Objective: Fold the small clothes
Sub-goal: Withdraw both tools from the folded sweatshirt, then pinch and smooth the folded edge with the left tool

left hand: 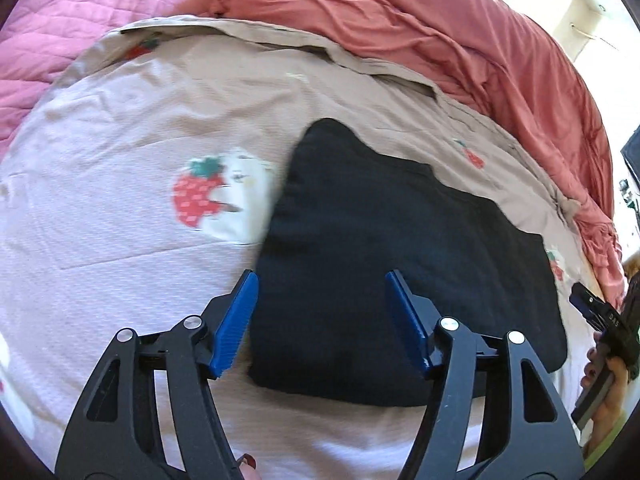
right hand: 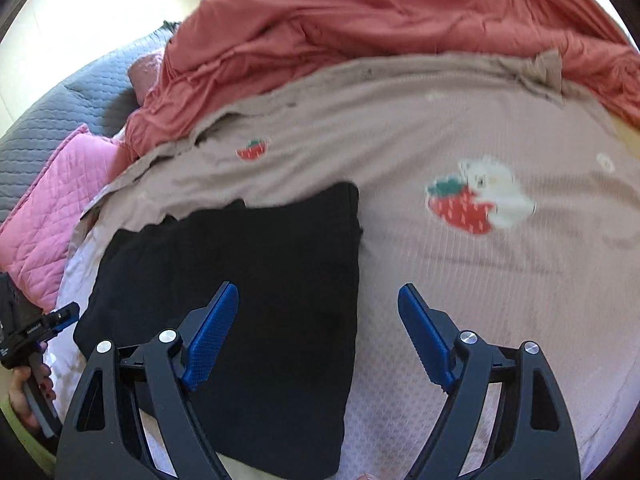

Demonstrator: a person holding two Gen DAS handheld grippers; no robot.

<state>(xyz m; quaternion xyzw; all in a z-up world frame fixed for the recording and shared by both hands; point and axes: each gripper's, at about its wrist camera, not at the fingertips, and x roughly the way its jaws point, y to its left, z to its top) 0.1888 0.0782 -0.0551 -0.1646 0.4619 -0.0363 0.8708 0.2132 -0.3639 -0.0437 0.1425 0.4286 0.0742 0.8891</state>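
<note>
A small black garment lies flat, folded to a rough rectangle, on a pale pink bed cover with strawberry prints. It also shows in the right wrist view. My left gripper is open and empty, hovering over the garment's near left part. My right gripper is open and empty, over the garment's right edge; it also shows at the right edge of the left wrist view. The left gripper shows at the left edge of the right wrist view.
A rumpled coral-red blanket is heaped along the far side of the bed cover. A pink quilted pillow and a grey quilted one lie beyond the garment.
</note>
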